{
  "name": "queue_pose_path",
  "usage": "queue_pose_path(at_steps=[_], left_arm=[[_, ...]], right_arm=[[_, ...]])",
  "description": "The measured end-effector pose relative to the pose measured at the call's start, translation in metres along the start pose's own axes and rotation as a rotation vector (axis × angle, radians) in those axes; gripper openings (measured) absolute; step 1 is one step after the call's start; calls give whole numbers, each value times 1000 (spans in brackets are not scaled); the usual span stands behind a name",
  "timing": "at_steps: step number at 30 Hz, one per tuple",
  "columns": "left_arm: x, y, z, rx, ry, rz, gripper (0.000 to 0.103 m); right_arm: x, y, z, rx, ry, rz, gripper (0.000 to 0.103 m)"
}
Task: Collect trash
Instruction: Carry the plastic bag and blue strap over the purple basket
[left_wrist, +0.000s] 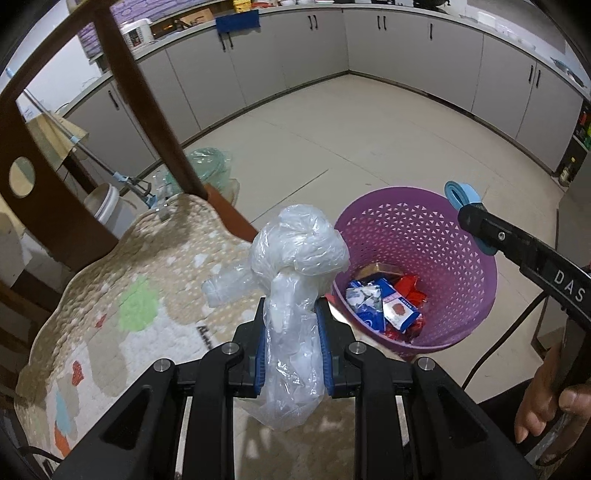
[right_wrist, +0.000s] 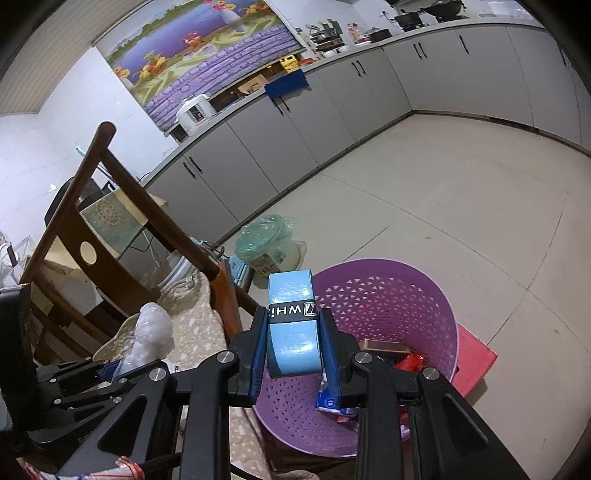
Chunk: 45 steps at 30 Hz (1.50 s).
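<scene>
My left gripper (left_wrist: 291, 306) is shut on a crumpled clear plastic bag (left_wrist: 295, 254), held over the cushioned chair seat just left of the purple basket (left_wrist: 443, 221). The same bag (right_wrist: 153, 332) shows at lower left in the right wrist view. My right gripper (right_wrist: 293, 321) is shut on a light blue roll with a black band (right_wrist: 291, 325), held above the near rim of the purple basket (right_wrist: 424, 295). In the left wrist view that roll (left_wrist: 460, 194) pokes past the basket's far right rim. Several wrappers (left_wrist: 388, 302) lie in the basket.
A dark wooden chair (left_wrist: 122, 88) with a patterned seat cushion (left_wrist: 122, 306) stands to the left. A red stool (right_wrist: 476, 358) is under the basket. A bagged green-lidded tub (right_wrist: 266, 243) sits on the tiled floor beyond. Grey kitchen cabinets (left_wrist: 406, 44) line the walls. A hand (left_wrist: 546, 402) shows at lower right.
</scene>
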<state>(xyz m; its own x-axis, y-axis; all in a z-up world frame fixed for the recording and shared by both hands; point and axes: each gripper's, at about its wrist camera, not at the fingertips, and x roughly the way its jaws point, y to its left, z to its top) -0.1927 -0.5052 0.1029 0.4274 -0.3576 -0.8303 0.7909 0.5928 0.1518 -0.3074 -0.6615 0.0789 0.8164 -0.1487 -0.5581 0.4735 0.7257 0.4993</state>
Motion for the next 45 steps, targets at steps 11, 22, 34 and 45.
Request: queue_pose_path(at_steps=[11,22,34,45], left_arm=[[28,-15,13,26,28,-25,22],[51,-26,27,36,45,-70,22],[61,-31,32,48,48,-85,22],[65,-36,34,57,46,-96,22]], right_arm=[[10,-17,1,45,19,-9,29],[16,-29,0,79,25,-35,29],[21,-33,0,99,31,-45,29],[23,-40,-3,126,38,-62,30]])
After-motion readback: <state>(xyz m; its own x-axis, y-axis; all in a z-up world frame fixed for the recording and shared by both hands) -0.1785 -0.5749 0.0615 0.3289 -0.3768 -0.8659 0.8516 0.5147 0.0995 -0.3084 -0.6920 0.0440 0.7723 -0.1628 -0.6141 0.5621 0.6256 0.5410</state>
